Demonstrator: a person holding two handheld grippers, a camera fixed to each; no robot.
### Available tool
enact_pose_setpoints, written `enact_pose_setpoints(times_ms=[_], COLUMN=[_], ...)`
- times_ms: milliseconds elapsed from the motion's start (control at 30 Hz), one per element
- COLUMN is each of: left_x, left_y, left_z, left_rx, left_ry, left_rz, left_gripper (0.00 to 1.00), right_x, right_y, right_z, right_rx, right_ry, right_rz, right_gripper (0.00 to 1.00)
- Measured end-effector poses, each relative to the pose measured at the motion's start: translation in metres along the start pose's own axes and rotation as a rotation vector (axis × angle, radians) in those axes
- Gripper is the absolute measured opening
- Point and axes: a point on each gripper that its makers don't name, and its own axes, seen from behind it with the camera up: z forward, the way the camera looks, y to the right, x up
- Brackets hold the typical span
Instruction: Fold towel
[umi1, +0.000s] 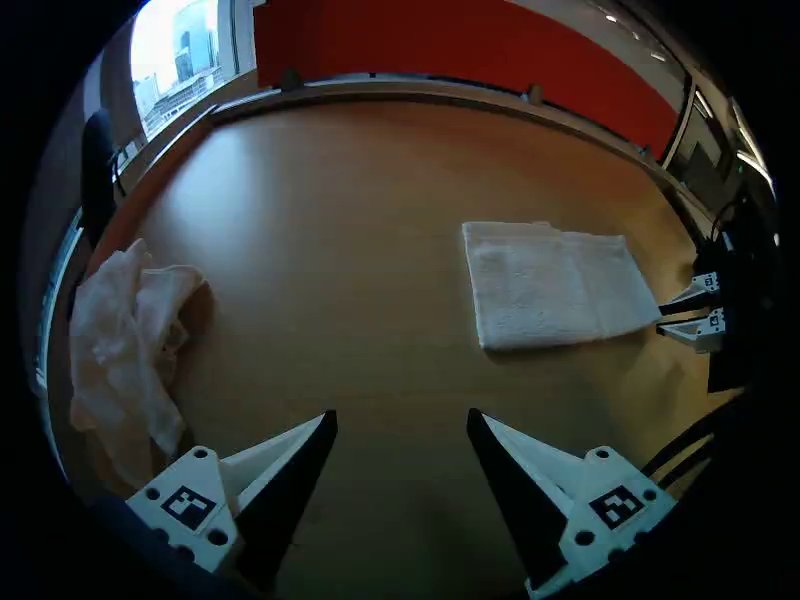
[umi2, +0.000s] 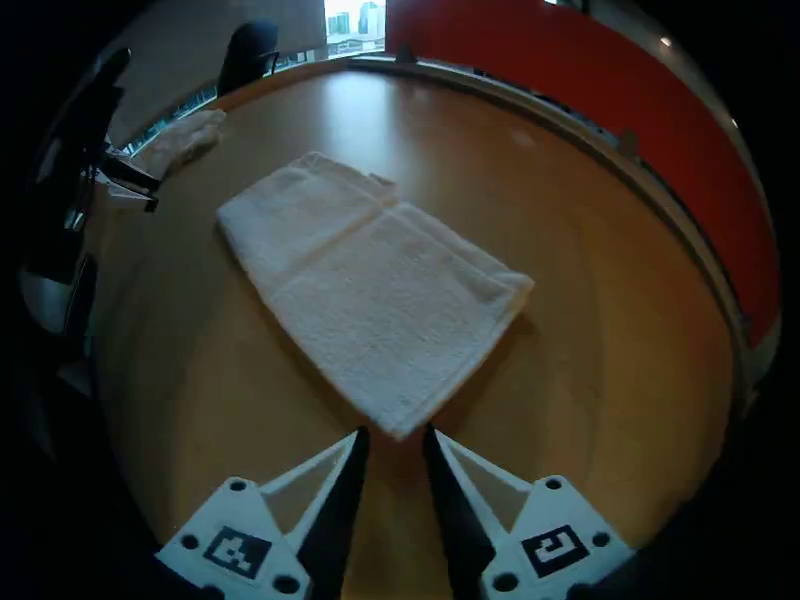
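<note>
A white towel (umi1: 555, 285), folded into a flat rectangle, lies on the wooden table (umi1: 350, 250). In the right gripper view the same towel (umi2: 370, 290) points its near corner at my right gripper (umi2: 395, 435). Its fingers stand a narrow gap apart just short of that corner, with nothing pressed between them. The right gripper (umi1: 690, 313) also appears at the towel's right corner in the left gripper view. My left gripper (umi1: 400, 425) is wide open over bare table, well short of the towel. It shows far off as the left gripper (umi2: 130, 185) in the right gripper view.
A crumpled white cloth (umi1: 130, 340) lies near the table's left edge, seen too as the cloth (umi2: 185, 140) at the far side. A dark chair (umi2: 245, 50) stands beyond the table. A red wall panel (umi1: 450, 40) runs behind the table's rim.
</note>
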Motion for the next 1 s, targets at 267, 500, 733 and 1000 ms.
enact_pose_setpoints(times_ms=[267, 500, 733, 1000], left_x=[-0.005, -0.005, -0.004, -0.002], left_y=[-0.001, -0.001, 0.001, 0.001], left_z=[-0.001, -0.001, -0.001, 0.000], left_rx=[-0.003, -0.003, -0.006, -0.006], left_ry=[-0.008, -0.010, -0.009, -0.006], left_rz=[-0.015, -0.011, -0.008, -0.009], left_gripper=[0.97, 0.97, 0.97, 0.97], right_x=[0.001, 0.002, 0.002, 0.013], right_y=[0.001, -0.002, -0.003, 0.002], right_z=[0.000, 0.000, 0.000, -0.010], right_rx=[0.009, 0.019, 0.019, -0.006], right_ry=[0.007, 0.007, 0.012, 0.045], right_rz=[0.007, -0.007, 0.008, 0.029], right_gripper=[0.40, 0.24, 0.05, 0.04])
